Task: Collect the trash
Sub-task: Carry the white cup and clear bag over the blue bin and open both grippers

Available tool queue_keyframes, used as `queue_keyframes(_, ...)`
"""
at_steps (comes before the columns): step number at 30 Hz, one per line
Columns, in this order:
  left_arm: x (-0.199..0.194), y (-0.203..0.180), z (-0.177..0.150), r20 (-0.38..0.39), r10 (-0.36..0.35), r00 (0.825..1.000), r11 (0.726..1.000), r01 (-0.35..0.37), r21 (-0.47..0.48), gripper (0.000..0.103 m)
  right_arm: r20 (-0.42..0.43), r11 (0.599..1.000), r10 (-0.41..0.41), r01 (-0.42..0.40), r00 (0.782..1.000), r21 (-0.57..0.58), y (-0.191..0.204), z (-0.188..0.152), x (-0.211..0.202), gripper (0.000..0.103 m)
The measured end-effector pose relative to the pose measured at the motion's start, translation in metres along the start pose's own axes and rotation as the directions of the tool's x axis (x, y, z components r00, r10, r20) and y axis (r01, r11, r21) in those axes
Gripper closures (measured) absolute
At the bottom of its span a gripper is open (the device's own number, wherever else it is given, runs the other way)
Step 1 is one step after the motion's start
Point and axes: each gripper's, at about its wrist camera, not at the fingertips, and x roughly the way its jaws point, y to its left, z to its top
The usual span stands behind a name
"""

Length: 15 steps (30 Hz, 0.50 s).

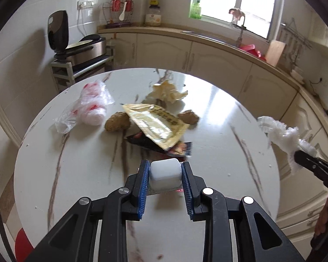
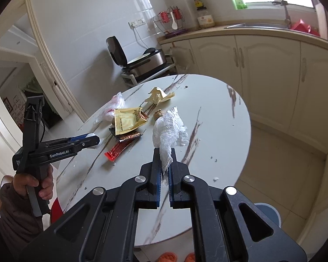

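From the left wrist: left gripper (image 1: 165,170) clamped by its two blue pads on one small white block (image 1: 165,173), held above the round marble table (image 1: 218,113). Ahead of the fingertips, one gold foil packet (image 1: 156,125) lying over one dark wrapper (image 1: 161,145); two brown lumps (image 1: 117,120) flanking the packet, one on each side. Farther ahead, one crumpled yellowish paper (image 1: 167,91). Ahead and to the left, one clear plastic bag with red print (image 1: 87,107). Off to the right, right gripper (image 1: 299,155) seen from the side, one white crinkled plastic wad (image 1: 284,137) pinched in its tip, raised clear of the tabletop. From the right wrist: right gripper (image 2: 164,152) nearly closed, clenched on the white crinkled plastic wad (image 2: 169,131), which fans out above the fingertips. Beyond and left of the tips, the gold foil packet (image 2: 128,120) on the dark wrapper (image 2: 129,136), and one red sachet (image 2: 118,150) nearer, lying flat on the table (image 2: 218,135). Farther ahead, the crumpled yellowish paper (image 2: 159,95); only one brown lump (image 2: 159,113) plain here, just behind the wad. Plastic bag with red print (image 2: 113,107) at the far left of the pile. At far left, left gripper (image 2: 91,140) level with the table edge, one hand (image 2: 36,184) wrapped around its handle, a bit of white showing at its tip.
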Motion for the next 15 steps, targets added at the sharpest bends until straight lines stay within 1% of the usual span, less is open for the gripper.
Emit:
queue_keyframes(2, -0.006, -0.028, -0.003, 0.0, -0.039, 0.999, 0.998, 0.038, 0.045, 0.078, 0.019, 1.0, -0.019, 0.018, 1.0, 0.023, -0.011, -0.008, -0.016, 0.097)
queue_keyframes(4, -0.01, -0.058, -0.005, -0.003, -0.076, 0.997, 0.993, 0.076, 0.087, 0.078, 0.041, 0.997, -0.056, 0.054, 0.998, 0.05, -0.026, -0.017, -0.033, 0.097)
queue_keyframes(5, -0.01, -0.071, -0.006, -0.008, -0.097, 0.995, 0.991, 0.097, 0.092, 0.078, 0.049, 0.995, -0.079, 0.075, 0.996, 0.063, -0.033, -0.022, -0.041, 0.097)
queue_keyframes(7, -0.007, -0.101, -0.007, -0.032, -0.141, 0.989, 0.982, 0.144, 0.119, 0.078, 0.056, 0.986, -0.149, 0.144, 0.987, 0.086, -0.05, -0.035, -0.055, 0.097)
queue_keyframes(9, -0.001, -0.131, -0.007, -0.052, -0.171, 0.984, 0.972, 0.177, 0.156, 0.078, 0.046, 0.972, -0.217, 0.211, 0.975, 0.108, -0.068, -0.049, -0.064, 0.097)
queue_keyframes(11, 0.006, -0.163, -0.01, -0.083, -0.219, 0.972, 0.955, 0.231, 0.187, 0.078, 0.023, 0.961, -0.233, 0.226, 0.972, 0.157, -0.089, -0.063, -0.066, 0.097)
queue_keyframes(13, 0.016, -0.192, -0.014, -0.113, -0.245, 0.963, 0.938, 0.265, 0.224, 0.078, -0.005, 0.948, -0.25, 0.245, 0.968, 0.201, -0.11, -0.079, -0.065, 0.097)
queue_keyframes(15, 0.03, -0.22, -0.017, -0.147, -0.267, 0.953, 0.923, 0.296, 0.247, 0.078, -0.024, 0.934, -0.259, 0.256, 0.966, 0.249, -0.132, -0.093, -0.063, 0.093)
